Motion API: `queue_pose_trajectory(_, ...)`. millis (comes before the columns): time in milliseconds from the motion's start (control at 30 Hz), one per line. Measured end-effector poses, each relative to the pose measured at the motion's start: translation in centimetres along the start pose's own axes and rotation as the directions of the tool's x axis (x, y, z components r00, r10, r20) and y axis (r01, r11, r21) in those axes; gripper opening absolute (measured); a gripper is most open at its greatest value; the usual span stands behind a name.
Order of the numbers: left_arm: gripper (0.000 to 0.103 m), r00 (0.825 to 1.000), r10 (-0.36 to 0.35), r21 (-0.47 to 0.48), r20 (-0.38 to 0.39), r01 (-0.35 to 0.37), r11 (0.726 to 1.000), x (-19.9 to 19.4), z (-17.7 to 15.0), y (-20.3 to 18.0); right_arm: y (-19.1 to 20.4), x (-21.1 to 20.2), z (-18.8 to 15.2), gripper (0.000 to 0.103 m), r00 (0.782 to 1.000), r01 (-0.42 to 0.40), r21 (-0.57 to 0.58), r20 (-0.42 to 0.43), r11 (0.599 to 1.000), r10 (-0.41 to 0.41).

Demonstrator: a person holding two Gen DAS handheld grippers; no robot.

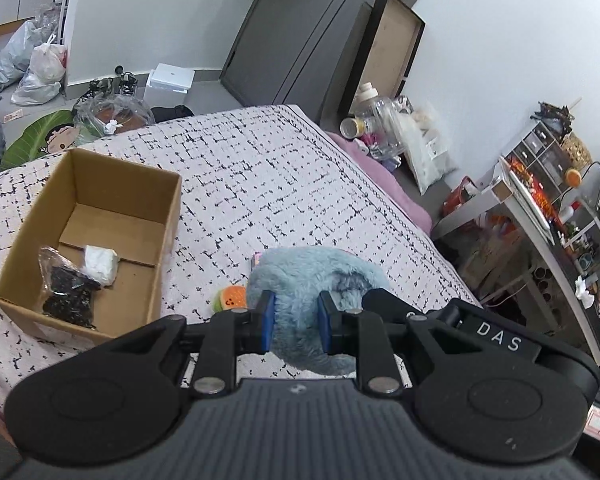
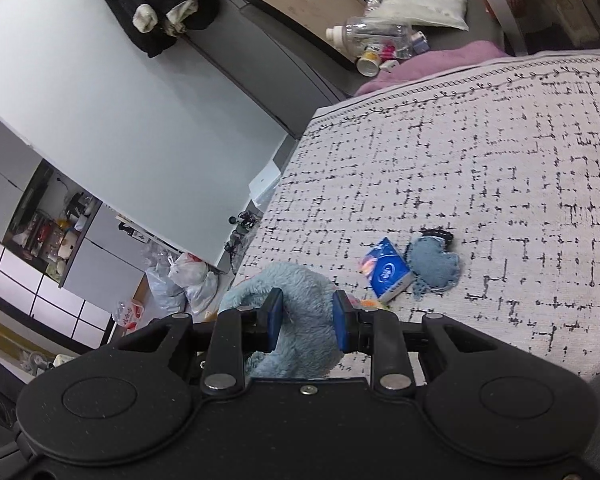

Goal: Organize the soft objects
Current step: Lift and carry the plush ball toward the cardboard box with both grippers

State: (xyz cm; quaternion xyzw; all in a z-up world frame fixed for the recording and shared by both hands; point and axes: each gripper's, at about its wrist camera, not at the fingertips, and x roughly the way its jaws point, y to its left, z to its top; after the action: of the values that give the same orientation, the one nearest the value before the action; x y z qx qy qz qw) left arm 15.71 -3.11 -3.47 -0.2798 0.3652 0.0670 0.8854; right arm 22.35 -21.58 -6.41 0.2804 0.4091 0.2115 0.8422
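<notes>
A fluffy light-blue plush [image 1: 312, 276] lies on the patterned bed cover. My left gripper [image 1: 296, 322] is shut on one part of it. My right gripper [image 2: 306, 320] is shut on the same blue plush [image 2: 296, 292]. An open cardboard box [image 1: 100, 184] stands on the bed to the left, holding a clear bag of black pieces [image 1: 66, 292] and a white soft packet [image 1: 99, 264]. A small orange and green plush [image 1: 232, 297] lies beside the blue plush. A blue tissue pack [image 2: 386, 274] and a denim heart-shaped pouch [image 2: 434, 268] lie further right.
The bed cover [image 1: 280, 168] ends at a pink blanket edge [image 1: 384, 176]. Beyond it are bottles and bags [image 1: 384, 124] on the floor and a cluttered desk [image 1: 540, 200] at the right. Plastic bags [image 2: 188, 280] sit on the floor at the left.
</notes>
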Motion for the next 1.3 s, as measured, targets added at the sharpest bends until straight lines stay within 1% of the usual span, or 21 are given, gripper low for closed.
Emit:
queue_pose_trajectory(467, 0.021, 0.999, -0.005, -0.027, 0.034, 0.006, 1.000, -2.3, 1.5, 3.3, 4.4, 0.7, -1.7, 0.026, 1.000, -0.009, -0.056, 0.012, 0.998, 0.009)
queue_pose_trajectory(767, 0.021, 0.999, 0.000, -0.057, 0.053, 0.003, 0.998, -3.3, 2.6, 6.2, 6.8, 2.3, -2.8, 0.026, 1.000, -0.025, -0.084, -0.005, 0.996, 0.025)
queue_pose_trajectory(1067, 0.021, 0.999, 0.012, -0.104, 0.053, -0.006, 0.995, -2.8, 3.5, 9.1, 8.5, 4.6, -3.9, 0.026, 0.999, -0.022, -0.101, -0.035, 0.995, 0.019)
queue_pose_trajectory(1300, 0.021, 0.999, 0.028, -0.147, 0.031, -0.023, 0.989, -1.6, 3.4, 11.5, 9.1, 7.0, -5.1, 0.026, 0.997, 0.005, -0.123, -0.079, 0.992, -0.015)
